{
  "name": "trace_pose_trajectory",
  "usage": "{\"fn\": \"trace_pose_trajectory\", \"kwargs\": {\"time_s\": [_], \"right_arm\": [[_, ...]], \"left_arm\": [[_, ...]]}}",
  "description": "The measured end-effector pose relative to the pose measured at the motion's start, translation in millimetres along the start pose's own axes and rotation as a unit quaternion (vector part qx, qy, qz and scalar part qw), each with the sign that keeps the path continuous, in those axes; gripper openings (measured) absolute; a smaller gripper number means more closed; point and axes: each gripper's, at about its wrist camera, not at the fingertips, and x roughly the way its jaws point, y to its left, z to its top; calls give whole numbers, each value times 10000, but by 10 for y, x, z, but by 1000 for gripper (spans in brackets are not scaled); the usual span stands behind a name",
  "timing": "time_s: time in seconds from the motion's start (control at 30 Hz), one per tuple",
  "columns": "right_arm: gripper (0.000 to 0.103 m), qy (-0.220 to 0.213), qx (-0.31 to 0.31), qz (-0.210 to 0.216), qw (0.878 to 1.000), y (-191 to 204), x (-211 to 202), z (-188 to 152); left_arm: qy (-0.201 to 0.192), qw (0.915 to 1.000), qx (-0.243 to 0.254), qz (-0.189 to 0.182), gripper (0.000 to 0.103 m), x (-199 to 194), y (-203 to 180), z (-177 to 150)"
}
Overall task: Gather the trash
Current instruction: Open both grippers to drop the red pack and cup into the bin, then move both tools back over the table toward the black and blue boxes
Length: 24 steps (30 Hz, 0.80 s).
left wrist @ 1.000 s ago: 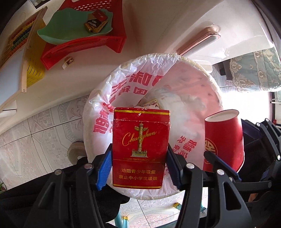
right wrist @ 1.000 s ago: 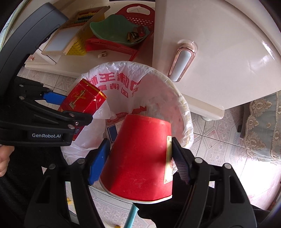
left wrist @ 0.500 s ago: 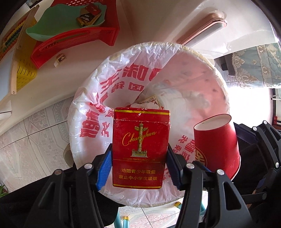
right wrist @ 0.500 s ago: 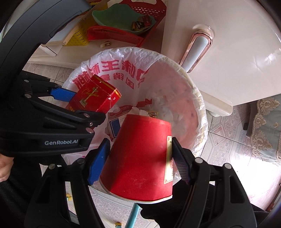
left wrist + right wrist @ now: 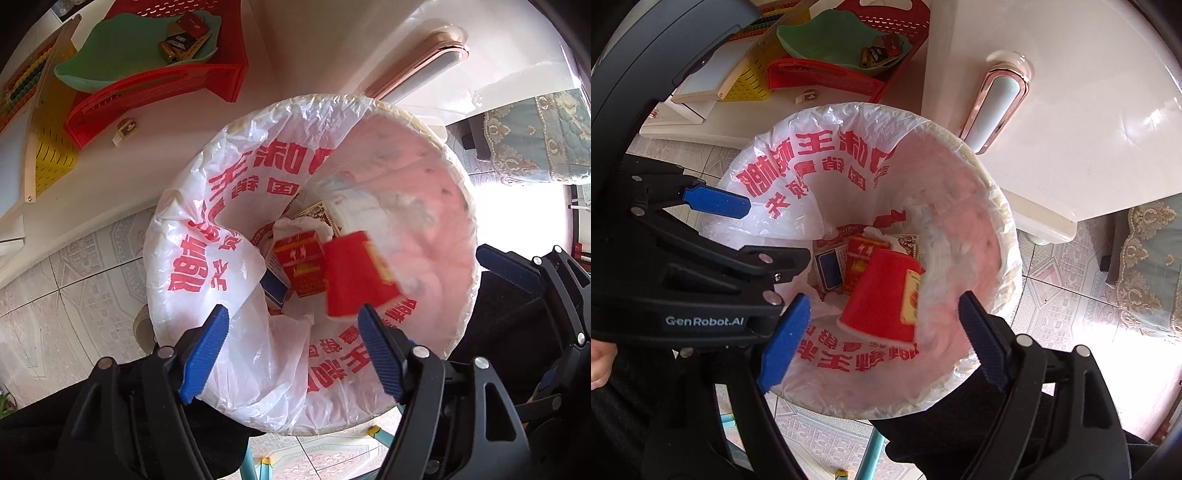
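A glossy white cabinet (image 5: pixel 1071 110) with a rose-gold handle (image 5: pixel 997 103) stood over pale patterned floor tiles (image 5: pixel 1063 280). Beside the cabinet, a low white shelf (image 5: pixel 177 122) carried a red plastic basket (image 5: pixel 155 92). Sunlight glared hard off the tiles below the cabinet.

Left gripper (image 5: pixel 293 345) no longer clamps the pack (image 5: pixel 300 266); its jaws are opening with nothing between them, and the pack now lies deep in the bin (image 5: pixel 458 236). Right gripper (image 5: pixel 882 338) likewise lets go: jaws opening, cup (image 5: pixel 886 295) blurred, loose inside the bin.
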Motion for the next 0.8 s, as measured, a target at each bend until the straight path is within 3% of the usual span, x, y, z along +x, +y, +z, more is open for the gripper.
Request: {"fn": "trace_pose_trajectory", "kwargs": {"time_s": [0.5, 0.63, 0.8], "right_arm": [[80, -55, 17, -3, 10000, -11, -66, -32], [80, -307, -74, 153, 9994, 38, -371, -111], [80, -724, -443, 497, 9952, 94, -1036, -173]], "left_arm": [[-138, 9993, 1, 347, 72, -89, 24, -54], [-345, 9989, 31, 323, 72, -342, 7, -202], [-472, 9987, 158, 141, 72, -914, 8, -428]]}}
